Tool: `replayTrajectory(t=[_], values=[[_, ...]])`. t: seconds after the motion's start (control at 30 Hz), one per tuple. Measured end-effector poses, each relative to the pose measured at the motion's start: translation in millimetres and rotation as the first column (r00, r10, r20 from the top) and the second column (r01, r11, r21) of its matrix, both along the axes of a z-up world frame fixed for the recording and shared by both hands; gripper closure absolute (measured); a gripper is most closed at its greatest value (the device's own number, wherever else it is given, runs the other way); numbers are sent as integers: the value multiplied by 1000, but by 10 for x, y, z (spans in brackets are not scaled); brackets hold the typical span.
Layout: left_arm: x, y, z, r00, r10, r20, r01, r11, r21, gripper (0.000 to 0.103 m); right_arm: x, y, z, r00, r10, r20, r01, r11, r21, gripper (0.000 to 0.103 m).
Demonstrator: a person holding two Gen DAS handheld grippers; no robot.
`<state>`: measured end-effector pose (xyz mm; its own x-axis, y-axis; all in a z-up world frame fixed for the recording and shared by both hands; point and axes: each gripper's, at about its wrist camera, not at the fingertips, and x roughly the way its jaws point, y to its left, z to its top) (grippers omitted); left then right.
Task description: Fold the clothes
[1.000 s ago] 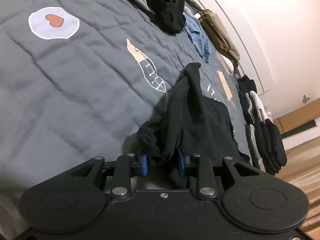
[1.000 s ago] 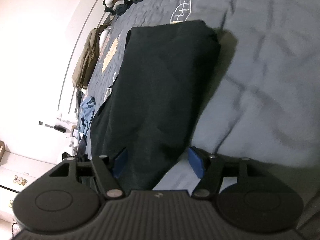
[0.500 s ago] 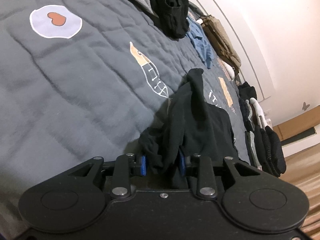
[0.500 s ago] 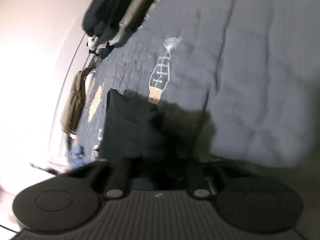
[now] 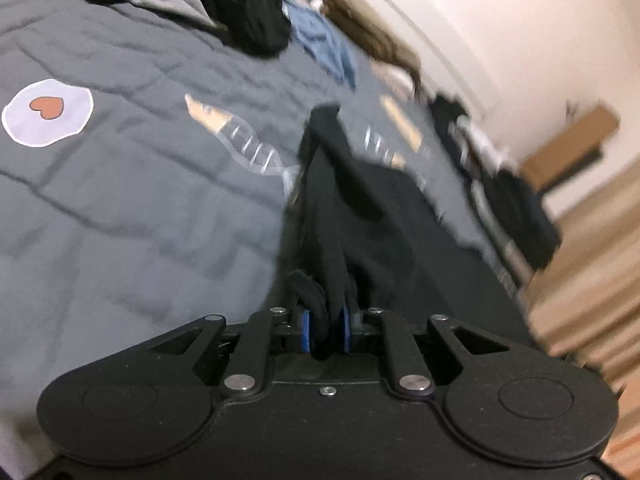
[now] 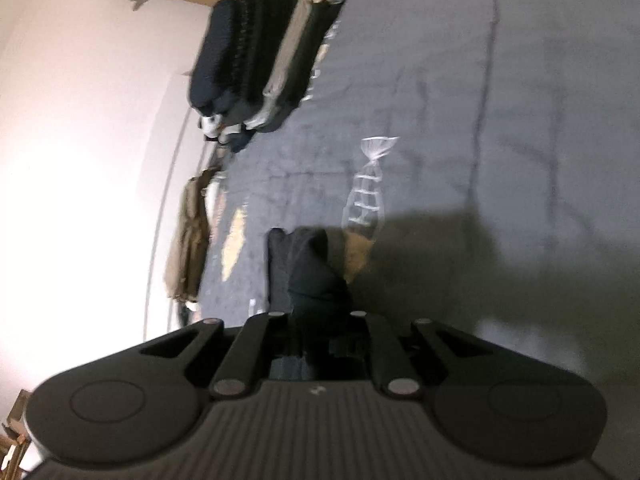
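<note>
A black garment (image 5: 372,216) lies bunched on the grey quilt (image 5: 140,200), with one end raised toward the left wrist camera. My left gripper (image 5: 325,330) has a thick fold of it between its blue pads; the jaws are closing and the pads press on the cloth. In the right wrist view another part of the black garment (image 6: 308,268) rises off the quilt (image 6: 500,120) into my right gripper (image 6: 316,332). Its jaws are also closing and nearly together on the cloth. The pads are hidden by the fabric.
A stack of folded dark clothes (image 6: 256,52) stands at the bed's edge by the wall, also the stack (image 5: 516,208). Unfolded black clothes (image 5: 244,8), a blue garment (image 5: 328,48) and a khaki one (image 6: 190,236) lie farther along. Wooden floor (image 5: 592,240) runs beside the bed.
The right gripper went from open around the flat folded garment to shut on it, and now holds it raised. The left jaws narrowed on their fold and the view rolled.
</note>
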<state>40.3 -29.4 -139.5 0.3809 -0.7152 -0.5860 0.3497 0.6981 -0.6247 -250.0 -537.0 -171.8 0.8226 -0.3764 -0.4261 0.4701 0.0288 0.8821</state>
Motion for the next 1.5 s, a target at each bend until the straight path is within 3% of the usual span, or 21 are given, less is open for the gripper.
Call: replayTrajectory(t=[0.13,0.27,0.33,0.43,0.57,0.63,0.73,0.87,1.0,1.07,1.3,1.43,1.5], values=[[-107,-42,18,992,-121,22,117,986,120,87,-9,-25,-14,999,1,-45,-2,1000,-19,95],[-272,-97,200,962,-241,131,200,944,264,83,-31,-19,-13,997,12,-80,-14,1000,-28,95],[-389,-112,284,929,-300,215,212,910,356,82,-18,-18,9,994,31,-106,-36,998,-47,95],[-592,-114,381,848,-416,330,239,854,462,82,11,-25,46,988,63,-139,-74,994,-75,94],[-663,-155,395,803,-468,370,242,823,514,78,-8,-2,124,989,64,-130,-75,994,-81,94],[-689,-180,370,792,-487,367,256,812,525,77,-16,27,181,988,70,-138,-84,992,-93,93],[-716,-238,303,781,-512,357,268,792,548,74,54,69,257,959,136,-247,-167,980,-109,90],[-767,-298,256,776,-508,372,259,796,547,74,77,162,398,918,186,-350,-244,962,-126,86],[-762,-378,196,789,-501,356,264,799,540,75,56,334,621,911,191,-365,-287,930,-229,76],[-744,-408,157,804,-487,341,257,802,540,75,136,468,679,900,210,-382,-329,902,-279,67],[-667,-449,38,850,-424,313,207,814,543,78,311,794,793,889,266,-373,-404,840,-362,63],[-627,-423,38,872,-396,286,204,827,524,78,216,723,882,904,205,-375,-353,853,-385,63],[-616,-399,65,871,-398,288,214,835,507,81,141,667,906,915,159,-370,-309,867,-392,63]])
